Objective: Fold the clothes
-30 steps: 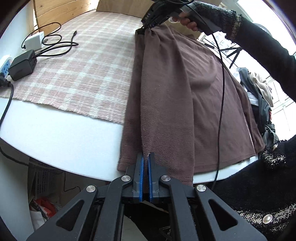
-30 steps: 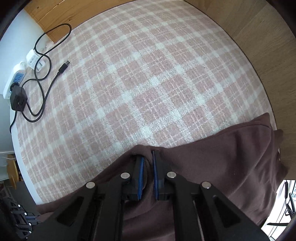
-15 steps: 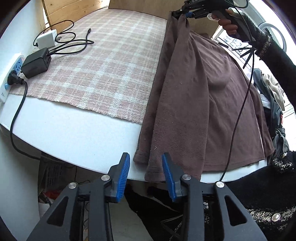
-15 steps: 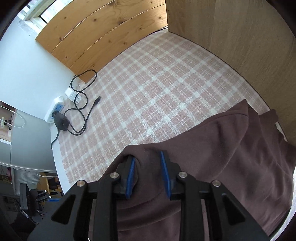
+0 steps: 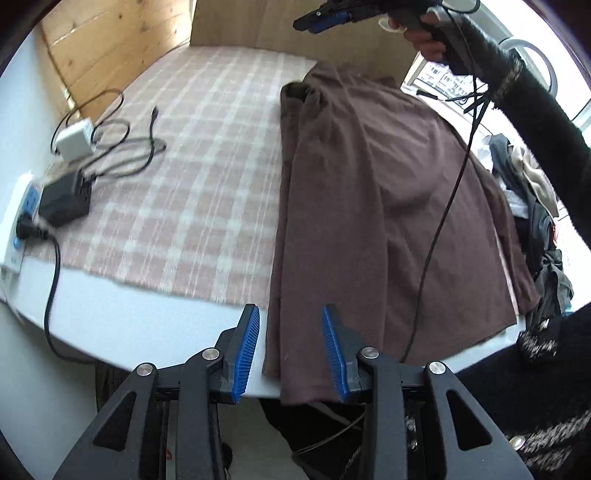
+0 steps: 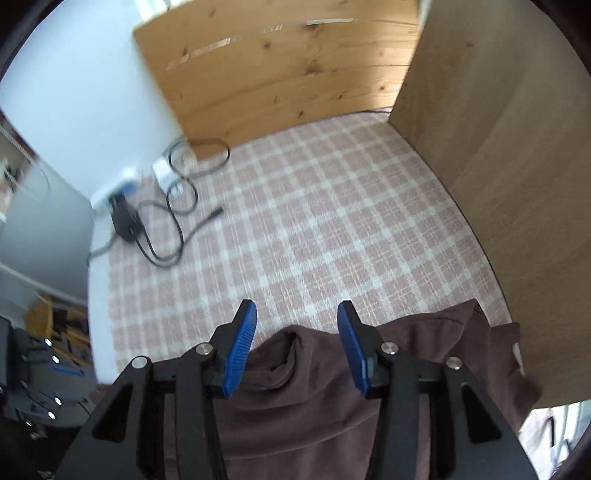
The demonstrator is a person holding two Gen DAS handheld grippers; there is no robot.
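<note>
Both grippers have let go since a second ago: they were pinched on the brown garment's edge, now both are wide open and lifted clear, holding nothing. Left gripper [image 5: 290, 347] sits at the near table edge, blue pads spread either side of the brown garment [image 5: 376, 206] hem without touching it. Right gripper [image 6: 297, 343] hovers above the garment's far end [image 6: 332, 387], jaws fully apart; in the left view it shows up raised high at the far side [image 5: 325, 16], held by the person's hand [image 5: 424, 37]. Garment lies flat, folded lengthwise, on the right half of the table, running near to far, its left edge over the checked cloth [image 5: 192, 177], near hem hanging slightly over the white table [image 5: 147, 317] edge. Black adapter [image 5: 64, 201], white charger [image 5: 74, 140] and cables far left, well apart from the garment.
</note>
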